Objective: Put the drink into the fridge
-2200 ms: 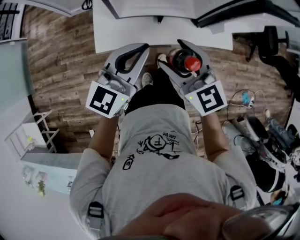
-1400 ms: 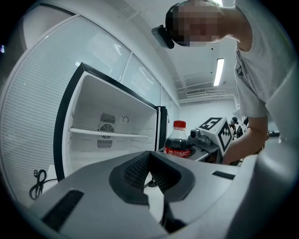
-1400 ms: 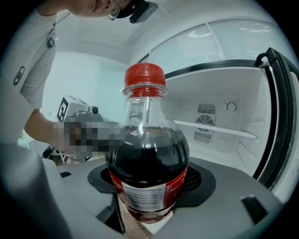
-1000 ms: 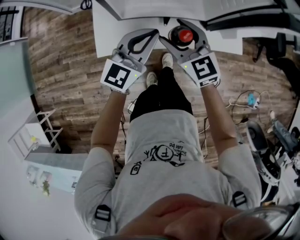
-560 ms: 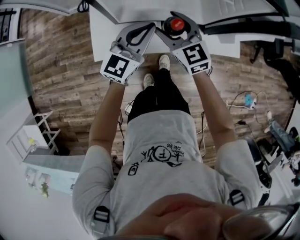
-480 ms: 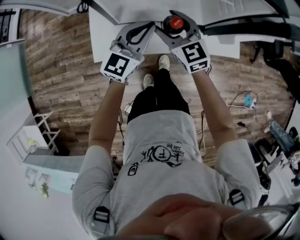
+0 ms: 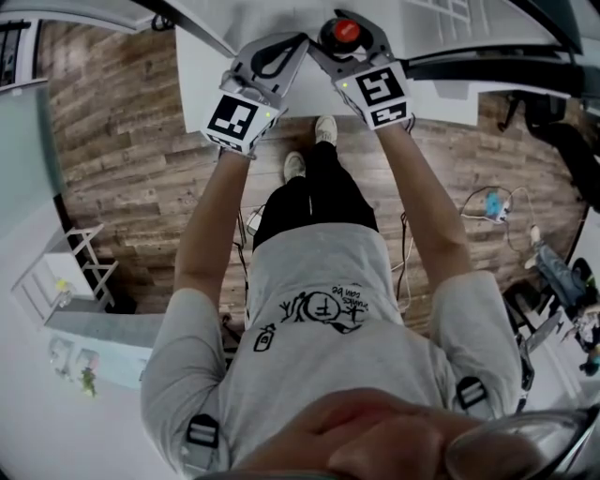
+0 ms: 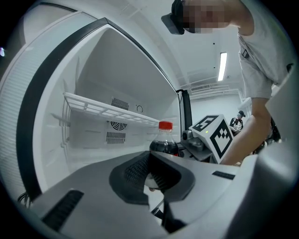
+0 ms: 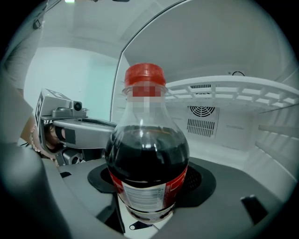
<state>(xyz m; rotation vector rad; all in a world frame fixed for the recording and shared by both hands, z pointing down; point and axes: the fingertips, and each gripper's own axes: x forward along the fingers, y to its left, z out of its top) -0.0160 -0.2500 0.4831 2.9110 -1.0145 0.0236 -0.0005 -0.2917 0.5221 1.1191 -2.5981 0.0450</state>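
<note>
The drink is a dark cola bottle [image 9: 147,158] with a red cap [image 7: 344,29] and a red label. My right gripper [image 9: 148,215] is shut on its lower body and holds it upright at the mouth of the open white fridge [image 7: 234,23]. The fridge's inside shows a white wire shelf [image 9: 224,91] and a fan vent [image 9: 203,112] on the back wall. My left gripper [image 7: 298,43] is shut with nothing between its pads, just left of the bottle [image 8: 164,140] and level with it. In the left gripper view the right gripper's marker cube [image 8: 216,135] sits beside the bottle.
The fridge's dark door seal [image 8: 32,121] curves along the left side. A wire shelf [image 8: 107,109] spans the compartment above bottle height. Below lies wood floor [image 7: 122,141], with cables and gear [image 7: 492,202] to the right and a small white rack [image 7: 70,262] to the left.
Both grippers have moved forward toward the fridge, the right one carrying the bottle with it. The left gripper stays shut and empty beside it.
</note>
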